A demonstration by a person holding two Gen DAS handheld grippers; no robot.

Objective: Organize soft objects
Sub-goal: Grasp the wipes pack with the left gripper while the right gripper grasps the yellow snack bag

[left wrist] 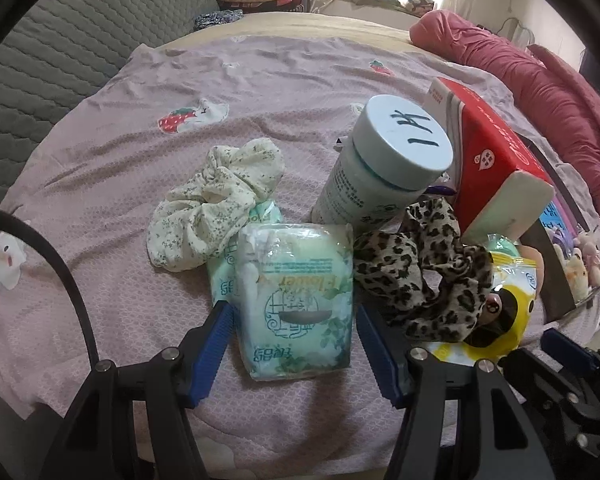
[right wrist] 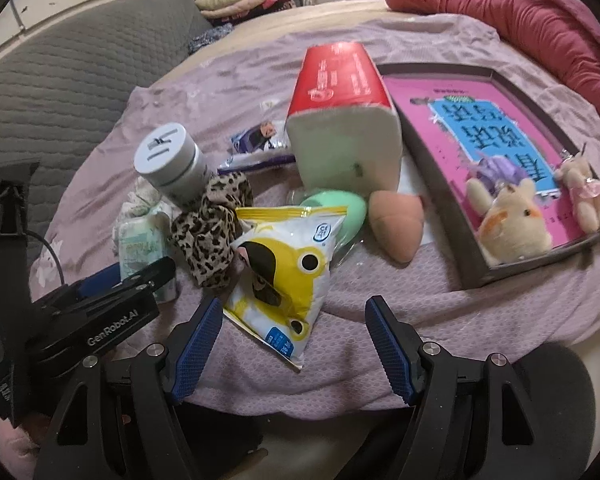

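- While both tools hang over the pink bedsheet [left wrist: 100, 184], the left gripper [left wrist: 296, 344] already straddles the green tissue pack [left wrist: 296, 300]: one blue pad stands just beside each long edge, apart from the wrapper, so the jaws gape wide and hold nothing.
- The pack's long axis runs straight away from the left gripper, along the line of its fingers, so the pads face its narrow width; a squeeze here should, I judge, catch it across the short side.
- The floral scrunchie [left wrist: 212, 208] touches the pack's far left corner, the leopard scrunchie [left wrist: 416, 268] lies just beside its right edge, and the capped bottle [left wrist: 380, 168] stands behind it.
- The right gripper [right wrist: 294, 344] is equally wide and empty; the yellow snack bag [right wrist: 284, 268] lies tilted in front of it, its lower corner reaching between the pads nearer the left one.
- Each hand is nearer its own item, and the open box [right wrist: 440, 184] with the plush toys lies to the right, nearer the right hand.
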